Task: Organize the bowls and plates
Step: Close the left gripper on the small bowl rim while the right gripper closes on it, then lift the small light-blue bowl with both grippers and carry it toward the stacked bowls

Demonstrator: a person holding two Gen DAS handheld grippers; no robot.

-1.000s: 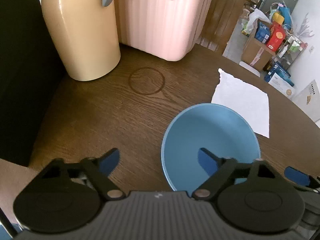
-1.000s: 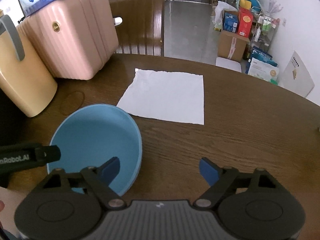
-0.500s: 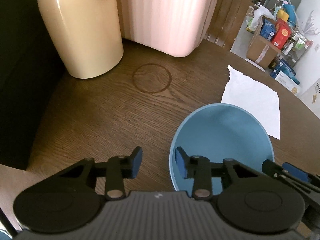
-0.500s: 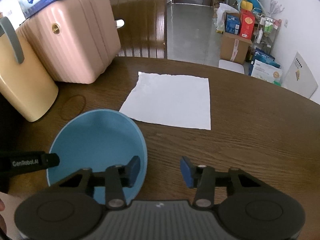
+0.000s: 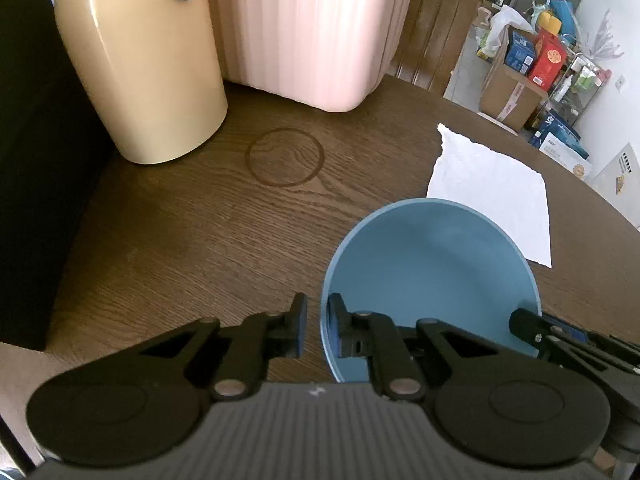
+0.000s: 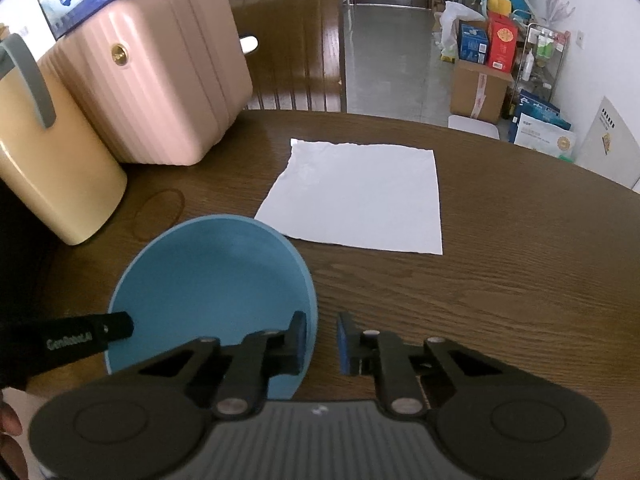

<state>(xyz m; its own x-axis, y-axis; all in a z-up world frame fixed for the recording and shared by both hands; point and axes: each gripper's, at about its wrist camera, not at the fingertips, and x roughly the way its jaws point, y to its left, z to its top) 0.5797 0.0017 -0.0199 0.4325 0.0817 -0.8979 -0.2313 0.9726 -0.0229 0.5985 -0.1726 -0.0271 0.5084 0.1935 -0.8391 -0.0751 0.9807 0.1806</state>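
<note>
A blue bowl point(image 5: 436, 264) point(image 6: 208, 280) sits on the dark wooden table point(image 5: 180, 240). My left gripper point(image 5: 316, 320) straddles its left rim, one pad inside and one outside. The jaws are closing, and a thin strip of wood still shows between the outer pad and the rim. My right gripper point(image 6: 322, 336) straddles the opposite rim the same way. Its jaws are closing too, with a small gap left at the outer pad. Each gripper's black fingers point(image 6: 84, 336) point(image 5: 560, 340) show at the edge of the other's view.
A beige jug point(image 5: 140, 64) and a pink suitcase point(image 5: 308, 28) stand at the back of the table. A white paper sheet point(image 6: 360, 196) lies beyond the bowl. A dark ring mark point(image 5: 284, 156) is on the wood. A wooden chair point(image 6: 292, 44) and boxes point(image 6: 484, 76) stand farther back.
Both grippers' jaws have swung in from wide open until they sit close on either side of the bowl's rim. The bowl and both hands have hardly moved.
</note>
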